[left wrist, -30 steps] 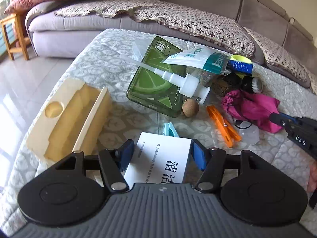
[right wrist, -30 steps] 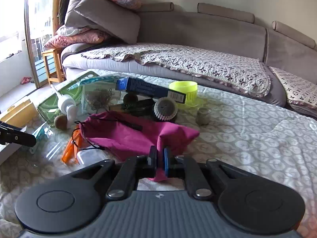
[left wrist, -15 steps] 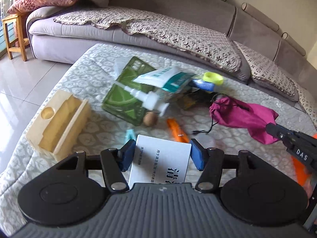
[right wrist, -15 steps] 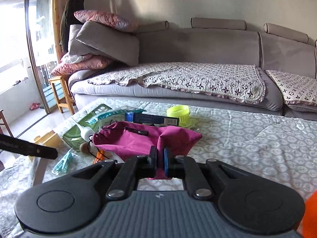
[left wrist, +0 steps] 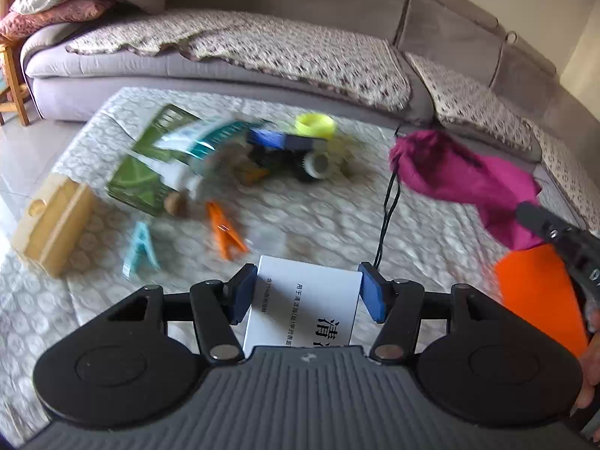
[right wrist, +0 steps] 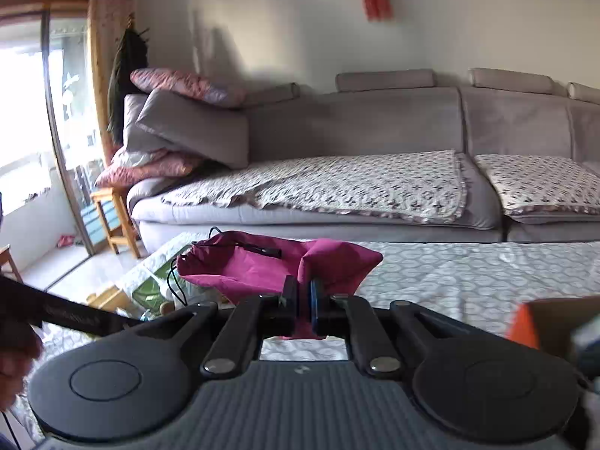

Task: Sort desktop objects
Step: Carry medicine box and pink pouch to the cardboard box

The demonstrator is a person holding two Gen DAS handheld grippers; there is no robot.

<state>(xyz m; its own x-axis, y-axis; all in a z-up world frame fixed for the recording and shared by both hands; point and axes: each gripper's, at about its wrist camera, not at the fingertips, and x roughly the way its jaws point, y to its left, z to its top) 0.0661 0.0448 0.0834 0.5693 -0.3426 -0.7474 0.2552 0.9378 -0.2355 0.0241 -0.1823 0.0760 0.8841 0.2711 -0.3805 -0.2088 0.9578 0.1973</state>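
My left gripper (left wrist: 307, 294) is shut on a white box with black Chinese print (left wrist: 305, 303) and holds it above the table. My right gripper (right wrist: 303, 302) is shut on a magenta drawstring pouch (right wrist: 270, 266), lifted off the table. The pouch also shows at the right of the left wrist view (left wrist: 461, 183), its black cord (left wrist: 388, 210) hanging down. Blurred on the table are a green lime-print tray (left wrist: 142, 176), a white pump bottle (left wrist: 180, 176), a blue box (left wrist: 281, 140), a yellow ring (left wrist: 314, 124), an orange clip (left wrist: 225, 230) and a light blue clip (left wrist: 140, 247).
A wooden holder (left wrist: 52, 221) stands at the table's left edge. An orange box (left wrist: 540, 296) is at the right, near my right gripper. A grey sofa (right wrist: 375, 172) runs behind the table. A wooden stool (right wrist: 112, 217) stands by the window at left.
My right gripper has lifted the magenta pouch up and to the right, off the table. My left gripper has risen and pulled back with the white box still in it.
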